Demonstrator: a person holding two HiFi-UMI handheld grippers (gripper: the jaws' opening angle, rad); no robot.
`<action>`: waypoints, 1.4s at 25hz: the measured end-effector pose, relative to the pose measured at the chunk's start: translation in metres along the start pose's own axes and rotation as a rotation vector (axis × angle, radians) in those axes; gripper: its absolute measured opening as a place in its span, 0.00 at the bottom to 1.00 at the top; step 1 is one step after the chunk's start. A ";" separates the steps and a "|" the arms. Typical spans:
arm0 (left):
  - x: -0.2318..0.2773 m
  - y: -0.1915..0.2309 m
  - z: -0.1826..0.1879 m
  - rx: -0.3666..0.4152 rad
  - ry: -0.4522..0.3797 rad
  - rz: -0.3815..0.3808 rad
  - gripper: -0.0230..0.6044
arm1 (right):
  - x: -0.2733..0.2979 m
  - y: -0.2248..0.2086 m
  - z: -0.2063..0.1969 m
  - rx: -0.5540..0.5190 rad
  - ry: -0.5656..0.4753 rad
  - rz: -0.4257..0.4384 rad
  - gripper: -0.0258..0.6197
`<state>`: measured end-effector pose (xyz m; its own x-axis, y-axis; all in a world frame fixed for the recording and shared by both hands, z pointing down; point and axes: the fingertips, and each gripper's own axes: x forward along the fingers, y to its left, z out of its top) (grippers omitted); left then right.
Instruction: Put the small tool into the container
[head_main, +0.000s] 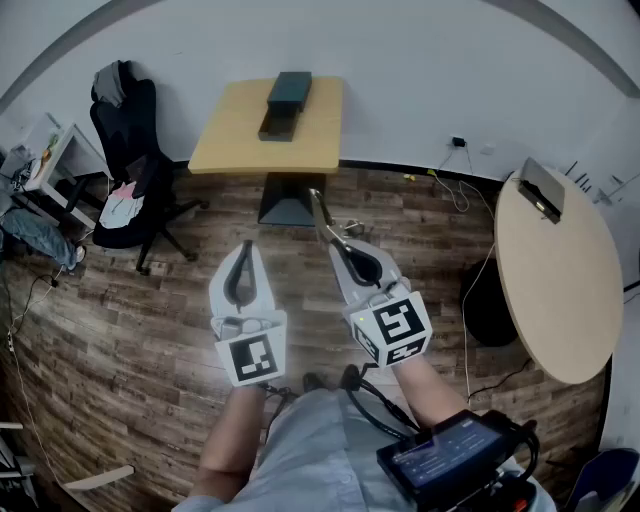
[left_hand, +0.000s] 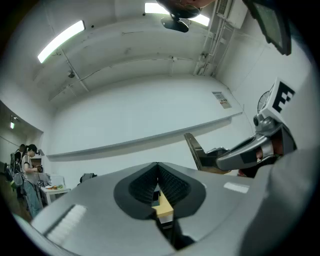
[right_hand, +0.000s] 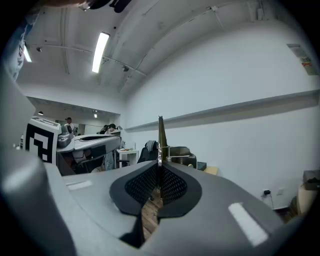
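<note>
A thin brass-coloured tool (head_main: 320, 212) sticks out forward from my right gripper (head_main: 340, 246), which is shut on it; in the right gripper view the tool (right_hand: 162, 137) stands upright out of the closed pads of that gripper (right_hand: 160, 169). A dark box-shaped container (head_main: 285, 103) lies on the yellow wooden table (head_main: 228, 140) ahead, well beyond both grippers. My left gripper (head_main: 243, 248) is held beside the right one over the floor, shut with nothing in it. In the left gripper view its tips (left_hand: 157, 166) meet, and the tool (left_hand: 192, 148) shows to the right.
A black office chair (head_main: 130, 150) stands left of the table. A round wooden table (head_main: 555, 280) and a black bin (head_main: 490, 300) are at the right, with cables along the wall. Plank floor lies between me and the table.
</note>
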<state>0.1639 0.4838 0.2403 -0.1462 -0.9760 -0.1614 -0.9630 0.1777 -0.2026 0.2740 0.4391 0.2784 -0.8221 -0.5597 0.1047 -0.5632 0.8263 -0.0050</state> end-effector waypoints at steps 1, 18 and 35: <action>0.002 -0.001 0.001 0.000 -0.007 0.001 0.05 | 0.000 -0.002 0.001 -0.002 -0.005 0.000 0.04; 0.012 -0.025 0.006 0.008 -0.017 0.008 0.05 | -0.016 -0.031 0.004 0.047 -0.046 0.004 0.05; 0.073 -0.009 -0.053 -0.012 0.054 0.036 0.05 | 0.056 -0.063 -0.042 0.061 0.051 0.045 0.05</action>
<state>0.1495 0.4042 0.2819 -0.1925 -0.9745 -0.1157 -0.9596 0.2116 -0.1857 0.2671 0.3579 0.3264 -0.8420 -0.5171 0.1536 -0.5314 0.8442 -0.0710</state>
